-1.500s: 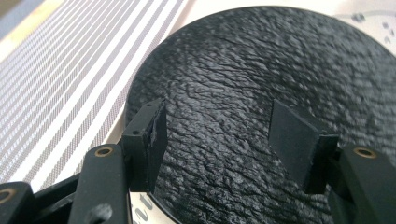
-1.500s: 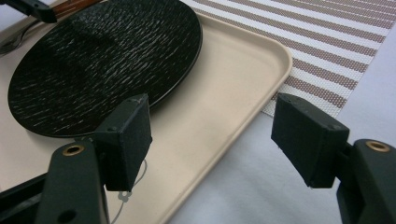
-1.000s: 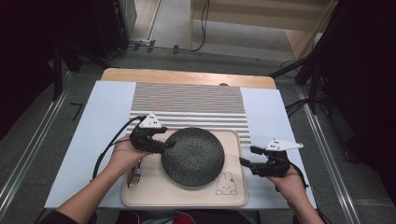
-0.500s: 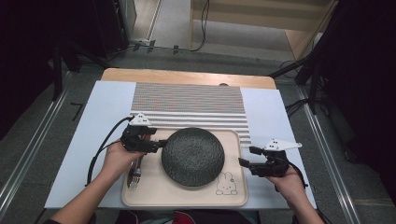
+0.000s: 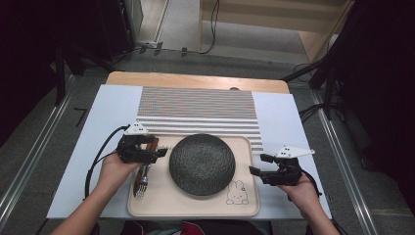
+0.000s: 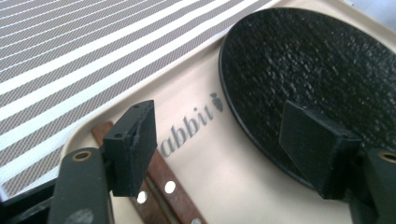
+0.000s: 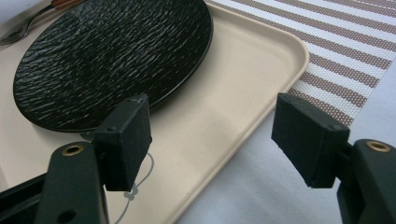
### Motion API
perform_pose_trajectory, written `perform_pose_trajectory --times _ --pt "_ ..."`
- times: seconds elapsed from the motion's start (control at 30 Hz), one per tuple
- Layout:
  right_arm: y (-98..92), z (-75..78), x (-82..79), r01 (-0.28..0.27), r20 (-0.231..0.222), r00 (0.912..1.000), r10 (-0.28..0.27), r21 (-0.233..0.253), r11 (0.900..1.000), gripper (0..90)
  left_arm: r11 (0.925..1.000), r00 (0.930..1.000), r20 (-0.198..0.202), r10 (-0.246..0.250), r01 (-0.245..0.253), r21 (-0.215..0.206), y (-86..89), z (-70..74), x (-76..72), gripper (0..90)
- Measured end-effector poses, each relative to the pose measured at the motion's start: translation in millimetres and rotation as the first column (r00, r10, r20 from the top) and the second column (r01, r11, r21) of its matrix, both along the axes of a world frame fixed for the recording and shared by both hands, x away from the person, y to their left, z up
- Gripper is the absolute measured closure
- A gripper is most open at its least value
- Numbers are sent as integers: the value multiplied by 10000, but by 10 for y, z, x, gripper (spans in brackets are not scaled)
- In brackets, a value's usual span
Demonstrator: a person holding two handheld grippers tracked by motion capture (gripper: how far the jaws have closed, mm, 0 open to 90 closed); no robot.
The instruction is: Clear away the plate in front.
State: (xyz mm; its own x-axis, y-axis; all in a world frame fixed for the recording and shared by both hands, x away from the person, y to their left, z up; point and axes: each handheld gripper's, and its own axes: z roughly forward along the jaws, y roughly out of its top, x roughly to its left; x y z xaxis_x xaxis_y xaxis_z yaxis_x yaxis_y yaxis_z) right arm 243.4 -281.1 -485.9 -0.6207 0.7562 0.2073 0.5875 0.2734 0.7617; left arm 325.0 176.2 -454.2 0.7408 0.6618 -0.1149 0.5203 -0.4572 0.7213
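Left gripper (image 5: 159, 152) is held with its jaws spread wide and empty, just beside the left rim of the black plate (image 5: 202, 164), above the wooden handle of the fork (image 5: 142, 179). In the left gripper view one pad (image 6: 135, 147) is seen over the riveted handle (image 6: 163, 186) and the other over the plate's edge, with nothing between them. Right gripper (image 5: 258, 164) is likewise held wide apart and empty, to the right of the plate; in the right gripper view its jaws straddle the right rim of the tray (image 7: 261, 112), which suggests a grasp of that rim is being lined up.

The plate is found resting flat on the tray (image 5: 161, 205), roughly central, with the fork lying alongside to its left. It is round and shallow, with a matt black, rough, rippled surface. The tray is a smooth beige rounded rectangle with a raised lip, apparently plastic, printed with a rabbit outline (image 5: 237, 194) in front of and to the right of the plate. A woven striped mat (image 5: 195, 110) is laid behind the plate, partly under the tray.
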Motion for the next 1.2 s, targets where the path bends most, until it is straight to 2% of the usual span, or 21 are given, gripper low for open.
perform_pose_trajectory --times 0.17,0.33,0.6,1.2 --pt "3 -5 3 -50 -15 10000 50 11 10000 265 9999 9999 -25 154 -154 -56 89 -5 -57 258" --pt "11 -9 7 -80 -33 10000 80 0 10000 265 9996 9996 101 261 -262 112 170 8 -112 258" --pt "12 -15 16 -97 -85 9999 97 -43 9999 265 9986 9986 9 538 -538 -10 299 -14 -181 258" --pt "9 -19 20 -117 -147 9998 117 -28 9999 265 9982 9983 32 586 -586 -123 343 -33 -197 258"
